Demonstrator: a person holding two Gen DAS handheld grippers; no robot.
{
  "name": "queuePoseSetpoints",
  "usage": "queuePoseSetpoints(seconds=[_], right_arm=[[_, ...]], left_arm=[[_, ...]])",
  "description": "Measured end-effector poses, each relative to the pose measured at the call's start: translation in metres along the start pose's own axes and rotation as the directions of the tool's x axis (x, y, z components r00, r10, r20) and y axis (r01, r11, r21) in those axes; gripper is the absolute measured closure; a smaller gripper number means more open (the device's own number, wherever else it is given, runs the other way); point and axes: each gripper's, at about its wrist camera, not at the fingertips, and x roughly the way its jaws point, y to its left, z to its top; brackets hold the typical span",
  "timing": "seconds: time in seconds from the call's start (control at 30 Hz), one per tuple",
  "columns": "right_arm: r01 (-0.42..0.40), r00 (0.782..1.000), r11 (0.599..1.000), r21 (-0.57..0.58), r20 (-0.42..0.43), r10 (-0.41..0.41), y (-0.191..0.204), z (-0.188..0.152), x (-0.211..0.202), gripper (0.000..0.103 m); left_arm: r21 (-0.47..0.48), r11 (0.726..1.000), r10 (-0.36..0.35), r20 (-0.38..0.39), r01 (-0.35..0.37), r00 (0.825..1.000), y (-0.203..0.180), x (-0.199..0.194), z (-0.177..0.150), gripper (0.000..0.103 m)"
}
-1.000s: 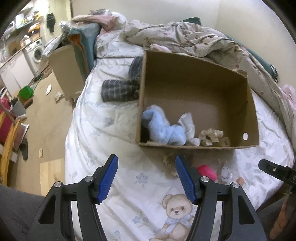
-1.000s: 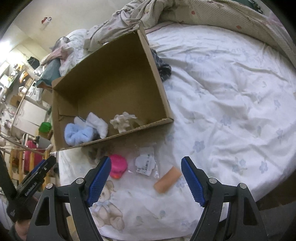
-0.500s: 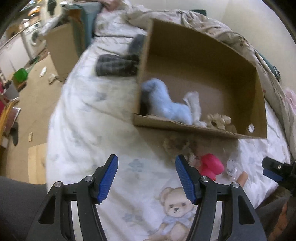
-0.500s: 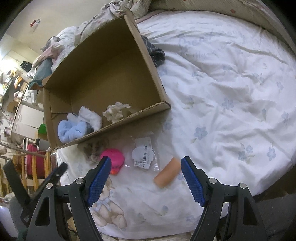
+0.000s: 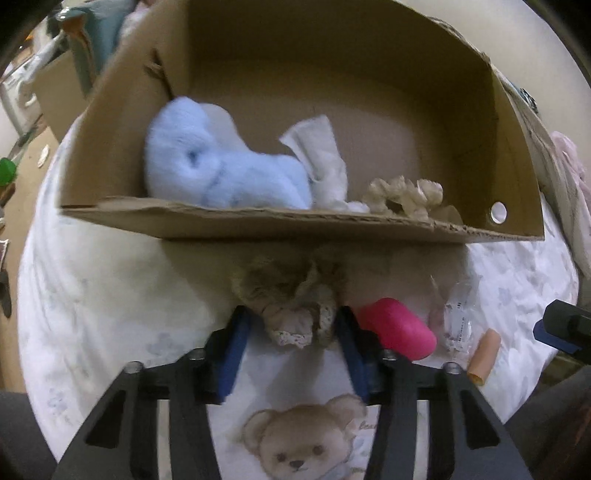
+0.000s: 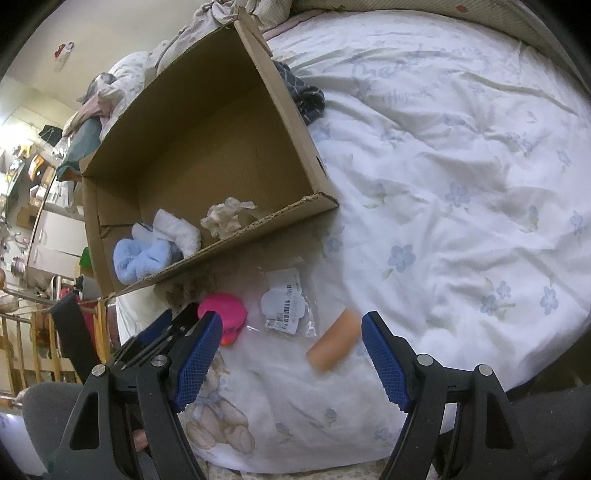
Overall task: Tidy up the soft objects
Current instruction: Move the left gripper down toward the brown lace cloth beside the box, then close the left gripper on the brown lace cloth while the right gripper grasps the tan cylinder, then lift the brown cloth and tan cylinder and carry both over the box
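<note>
Scrunchie [image 5: 295,302], beige and lacy, sits between the left claw [image 5: 291,343]'s spread jaws at lower centre; right claw [image 6: 291,363] gapes over the orange tube [image 6: 334,345], angled up-right; packet label [image 6: 286,304] unreadable.

Background items beyond the sorting area

Dark plaid garment [image 6: 308,98] lying on the bed sheet [image 6: 461,192], touching the far outer wall of the carton near the bed's far edge. Rumpled quilt [image 6: 255,11] bunched along the far edge of the bed. Teddy-bear print [image 5: 301,443] on the sheet at the near edge. Green container [image 5: 6,171] on the floor off the left edge. White cabinet [image 6: 55,236] standing beyond the bed's left edge.
</note>
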Motion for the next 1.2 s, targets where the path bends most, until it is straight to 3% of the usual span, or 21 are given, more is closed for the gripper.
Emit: queuePoseSetpoints(seconds=[0.1, 0.13, 0.33, 0.43, 0.57, 0.73, 0.8, 0.83, 1.2], right_arm=[[0.004, 1.000, 1.000, 0.008, -0.007, -0.004, -0.002, 0.000, 0.002, 0.021], [0.007, 1.000, 1.000, 0.012, -0.009, -0.007, -0.003, 0.001, 0.002, 0.021], [0.028, 0.998, 0.997, 0.074, -0.063, -0.024, -0.020, 0.001, 0.014, 0.022], [0.002, 0.992, 0.994, 0.111, -0.128, 0.013, -0.027, -0.002, 0.028, 0.051], [0.041, 0.986, 0.991, 0.130, -0.165, -0.019, -0.032, -0.004, 0.039, 0.053], [0.064, 0.980, 0.993, 0.103, -0.192, -0.043, -0.028, -0.003, 0.051, 0.070], [0.057, 0.982, 0.993, 0.106, -0.186, -0.037, -0.027, -0.002, 0.051, 0.093], [0.060, 0.983, 0.994, 0.096, -0.179, -0.042, -0.026, -0.002, 0.048, 0.098], [-0.051, 0.998, 0.998, -0.022, -0.028, 0.050, 0.003, -0.006, 0.000, 0.098]], left_arm=[[0.012, 0.999, -0.030, -0.022, 0.030, 0.999, -0.003, 0.003, 0.001, 0.090], [0.010, 0.999, -0.041, -0.028, 0.042, 0.999, -0.003, 0.003, 0.002, 0.092], [0.006, 0.999, -0.034, -0.005, 0.034, 0.999, 0.000, -0.008, -0.001, 0.093], [-0.012, 1.000, -0.017, -0.004, 0.017, 1.000, 0.004, -0.014, -0.003, 0.093], [-0.035, 0.999, -0.008, -0.002, 0.008, 1.000, 0.010, -0.026, -0.005, 0.094], [-0.021, 1.000, -0.011, 0.007, 0.012, 1.000, 0.011, -0.042, -0.007, 0.094], [-0.028, 1.000, -0.007, 0.008, 0.007, 1.000, 0.012, -0.044, -0.007, 0.094], [-0.028, 1.000, -0.002, 0.010, 0.002, 1.000, 0.011, -0.046, -0.009, 0.094], [-0.038, 0.999, 0.039, 0.053, -0.037, 0.998, 0.019, -0.079, -0.017, 0.094]])
